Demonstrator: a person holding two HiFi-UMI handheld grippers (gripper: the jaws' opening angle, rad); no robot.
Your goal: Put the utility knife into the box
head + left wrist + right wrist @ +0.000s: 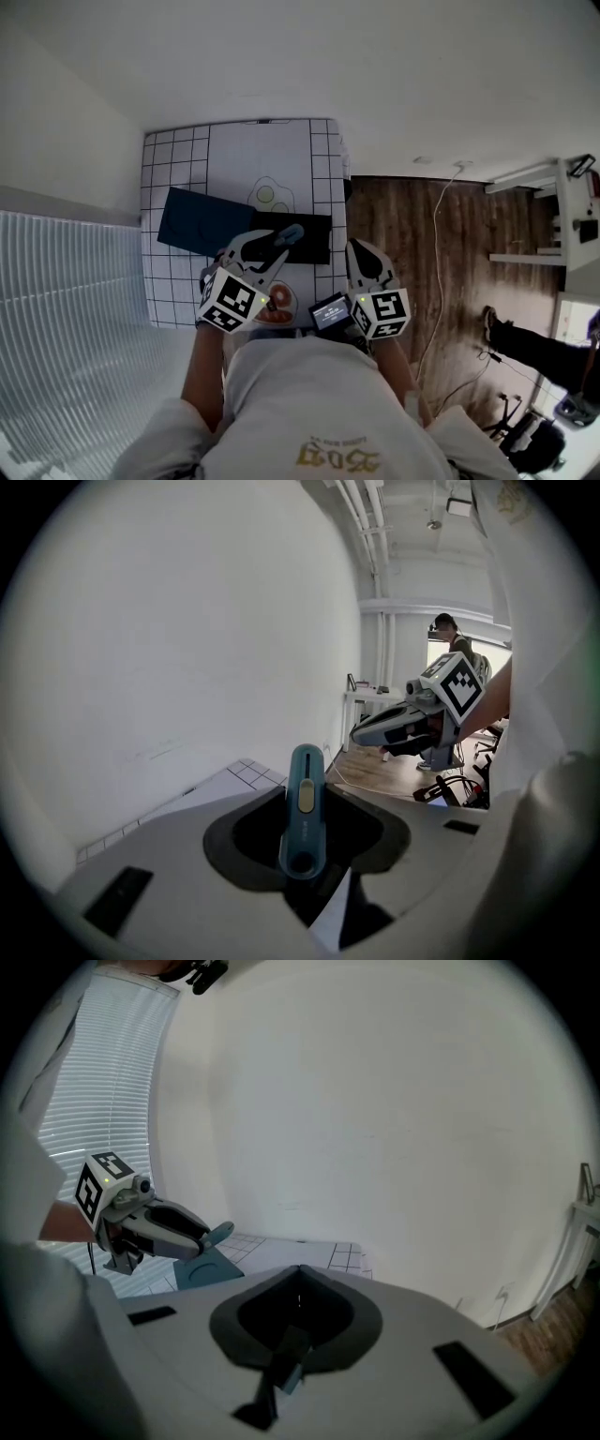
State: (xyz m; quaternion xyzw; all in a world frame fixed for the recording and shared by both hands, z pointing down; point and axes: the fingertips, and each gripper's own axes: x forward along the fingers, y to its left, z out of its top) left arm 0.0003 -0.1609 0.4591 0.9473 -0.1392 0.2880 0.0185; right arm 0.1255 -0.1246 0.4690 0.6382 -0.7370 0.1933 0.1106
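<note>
My left gripper [277, 243] is shut on the teal utility knife [292, 232] and holds it over the near edge of the black box [313, 246] on the grid mat. In the left gripper view the knife [304, 810] stands upright between the jaws, its yellow slider facing the camera. My right gripper [358, 249] hovers off the table's right edge, jaws closed with nothing between them [300, 1274]. From the right gripper view I see the left gripper [159, 1227] with the knife's tip [221, 1233] sticking out. The right gripper [412, 726] also shows in the left gripper view.
A dark blue lid [199, 225] lies left of the box on the white grid mat [178, 281]. A plate with orange food [278, 306] sits at the table's near edge. A person [452, 639] stands far off by a white desk. Wood floor [403, 225] lies to the right.
</note>
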